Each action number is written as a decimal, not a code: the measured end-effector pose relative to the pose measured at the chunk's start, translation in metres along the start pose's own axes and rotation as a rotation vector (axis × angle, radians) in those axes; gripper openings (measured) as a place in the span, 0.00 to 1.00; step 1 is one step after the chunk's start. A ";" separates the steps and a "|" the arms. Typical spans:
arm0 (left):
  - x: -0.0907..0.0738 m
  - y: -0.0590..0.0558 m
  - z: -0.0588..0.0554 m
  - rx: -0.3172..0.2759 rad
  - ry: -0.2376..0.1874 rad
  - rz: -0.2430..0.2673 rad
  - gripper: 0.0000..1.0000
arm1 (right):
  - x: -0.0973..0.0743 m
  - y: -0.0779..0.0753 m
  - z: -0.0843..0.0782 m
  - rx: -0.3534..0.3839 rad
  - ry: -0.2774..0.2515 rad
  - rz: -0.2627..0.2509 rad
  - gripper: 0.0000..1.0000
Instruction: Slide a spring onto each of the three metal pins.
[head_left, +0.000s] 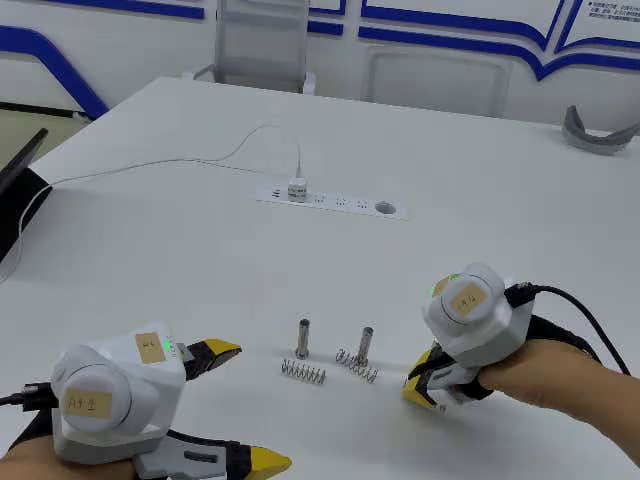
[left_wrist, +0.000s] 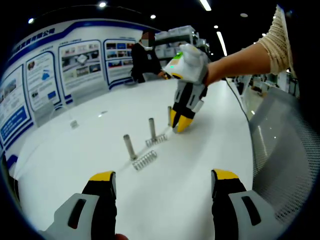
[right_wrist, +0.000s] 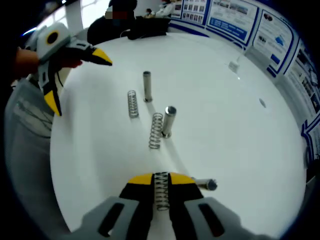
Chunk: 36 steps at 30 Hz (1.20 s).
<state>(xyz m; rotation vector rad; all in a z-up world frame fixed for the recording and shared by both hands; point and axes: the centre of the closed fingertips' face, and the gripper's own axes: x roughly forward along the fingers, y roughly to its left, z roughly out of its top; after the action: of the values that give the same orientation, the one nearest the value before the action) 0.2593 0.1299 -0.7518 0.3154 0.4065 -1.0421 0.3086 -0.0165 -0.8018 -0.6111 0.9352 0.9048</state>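
Two metal pins stand upright on the white table, one (head_left: 303, 338) left of the other (head_left: 365, 345). A loose spring (head_left: 303, 373) lies in front of the left pin, and another spring (head_left: 357, 365) lies at the foot of the right pin. My right gripper (head_left: 425, 390) points down at the table, shut on a third spring (right_wrist: 161, 192). A third pin (right_wrist: 205, 184) sits right beside its tips. My left gripper (head_left: 245, 405) hovers at the near left, open and holding nothing, its yellow fingertips (left_wrist: 102, 176) wide apart and aimed at the pins.
A white power strip (head_left: 330, 200) with a plug and cable lies mid-table. A chair (head_left: 262, 40) stands at the far edge, with a grey curved object (head_left: 598, 135) at the far right. A dark object (head_left: 15, 180) is off the left edge.
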 end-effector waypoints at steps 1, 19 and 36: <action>0.000 0.000 0.000 0.000 0.000 0.000 0.79 | 0.001 0.000 0.000 -0.004 0.006 0.001 0.12; 0.002 -0.006 0.006 0.004 -0.010 -0.013 0.79 | 0.001 0.002 -0.004 -0.005 0.015 0.010 0.12; 0.010 -0.018 0.021 0.034 -0.032 -0.056 0.78 | -0.031 0.003 0.009 0.068 -0.128 -0.056 0.12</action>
<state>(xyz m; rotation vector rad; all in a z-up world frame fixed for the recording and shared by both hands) 0.2517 0.1049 -0.7390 0.3188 0.3706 -1.1087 0.3007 -0.0204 -0.7706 -0.5127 0.8269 0.8483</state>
